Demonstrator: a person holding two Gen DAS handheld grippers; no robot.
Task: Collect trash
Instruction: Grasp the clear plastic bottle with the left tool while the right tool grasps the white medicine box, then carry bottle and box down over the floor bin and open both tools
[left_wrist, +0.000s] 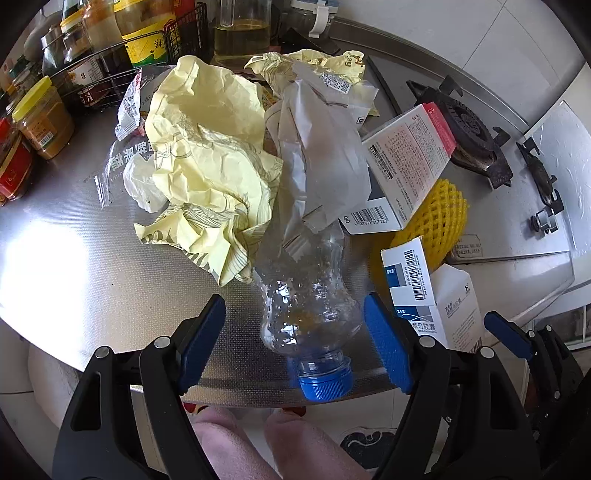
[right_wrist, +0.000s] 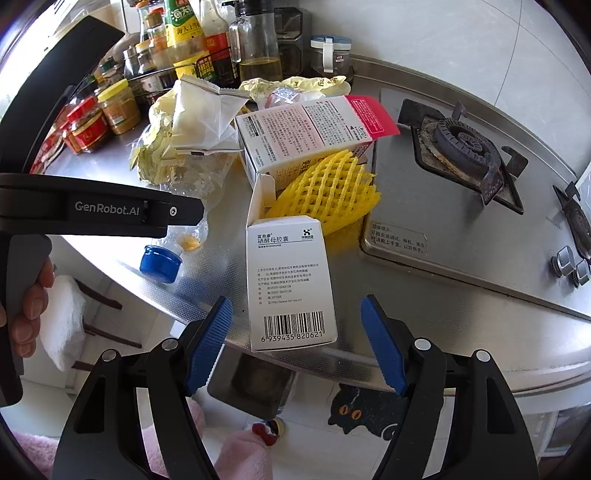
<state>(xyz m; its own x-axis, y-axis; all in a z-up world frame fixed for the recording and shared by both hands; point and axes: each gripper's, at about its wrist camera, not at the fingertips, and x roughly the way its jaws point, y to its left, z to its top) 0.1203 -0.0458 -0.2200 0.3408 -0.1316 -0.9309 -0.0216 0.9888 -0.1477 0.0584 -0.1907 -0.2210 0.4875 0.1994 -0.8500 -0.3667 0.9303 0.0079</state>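
Note:
A crushed clear bottle (left_wrist: 310, 314) with a blue cap (left_wrist: 325, 380) lies on the steel counter (left_wrist: 92, 266), cap toward the front edge. My left gripper (left_wrist: 293, 301) is open and straddles it; neither blue pad presses on it. A small white medicine box (right_wrist: 291, 280) with a barcode lies at the counter's front edge between the open jaws of my right gripper (right_wrist: 295, 302), with gaps on both sides. Behind them lie crumpled yellow paper (left_wrist: 207, 166), a whitish plastic bag (left_wrist: 325, 158), a white-and-pink carton (right_wrist: 306, 129) and a yellow foam net (right_wrist: 328, 188).
A gas hob (right_wrist: 461, 147) with knobs (right_wrist: 569, 264) fills the counter's right side. Sauce bottles and jars (right_wrist: 114, 107) stand in a wire rack along the back left. The left gripper's black body (right_wrist: 103, 210) crosses the right wrist view. The floor and a cat mat (right_wrist: 354, 410) lie below.

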